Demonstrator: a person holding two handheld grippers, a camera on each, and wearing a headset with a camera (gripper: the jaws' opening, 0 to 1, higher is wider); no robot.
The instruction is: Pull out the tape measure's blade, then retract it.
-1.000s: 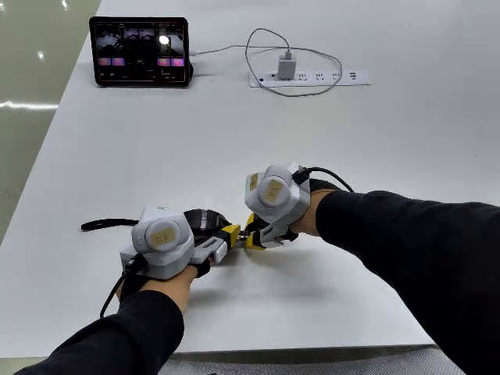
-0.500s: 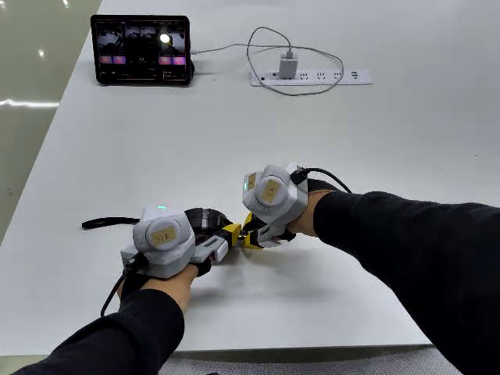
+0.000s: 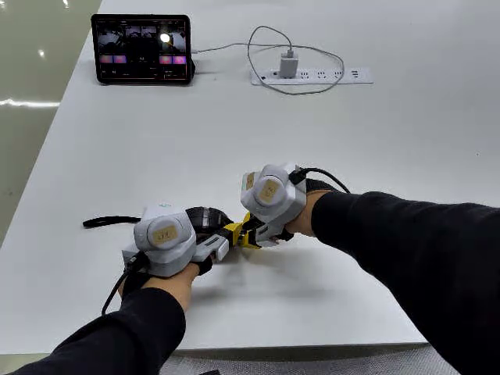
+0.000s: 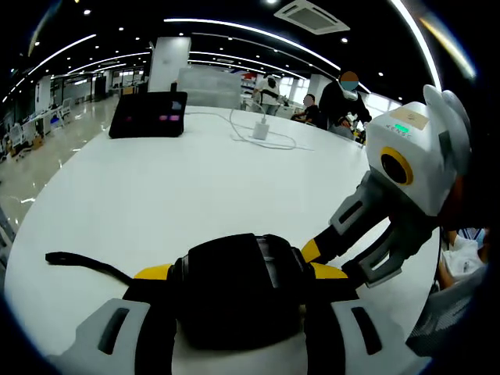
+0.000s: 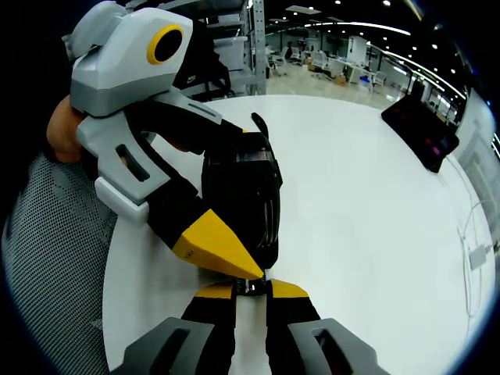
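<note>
White table (image 3: 375,125): tablet (image 3: 142,48), power strip (image 3: 312,76)

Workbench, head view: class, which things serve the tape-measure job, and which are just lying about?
For the job: tape measure, its blade tip, left gripper, right gripper.
Lying about: tablet, power strip, charger.
</note>
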